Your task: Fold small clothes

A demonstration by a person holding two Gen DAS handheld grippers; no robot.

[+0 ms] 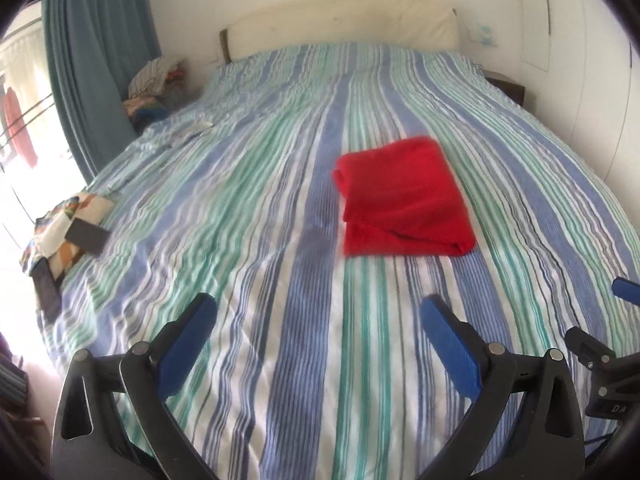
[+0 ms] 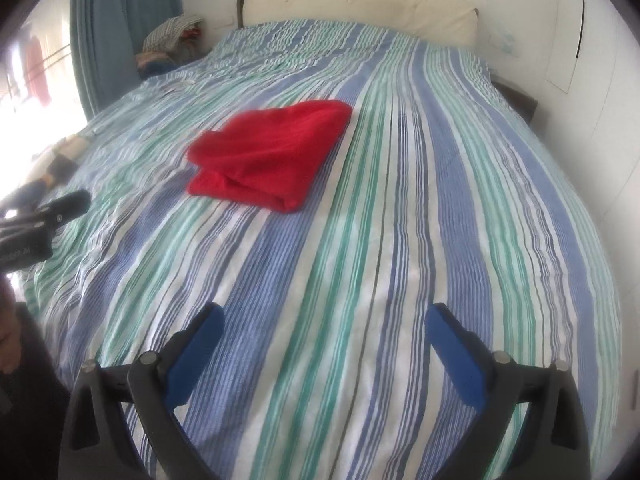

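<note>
A red cloth (image 1: 404, 200) lies folded into a thick rectangle on the striped bedspread (image 1: 280, 240), a little right of centre in the left wrist view. In the right wrist view the same red cloth (image 2: 268, 156) lies left of centre on the bedspread (image 2: 400, 240). My left gripper (image 1: 318, 308) is open and empty, well short of the cloth above the near part of the bed. My right gripper (image 2: 324, 316) is open and empty, also back from the cloth. Part of the right gripper shows at the right edge of the left wrist view (image 1: 600, 360).
A patterned cloth with a dark flat object (image 1: 68, 220) lies at the bed's left edge. A pile of clothes (image 1: 156, 80) sits beside the bed near a blue curtain (image 1: 88, 60). A cream headboard (image 1: 344, 24) stands at the far end. White wall is on the right.
</note>
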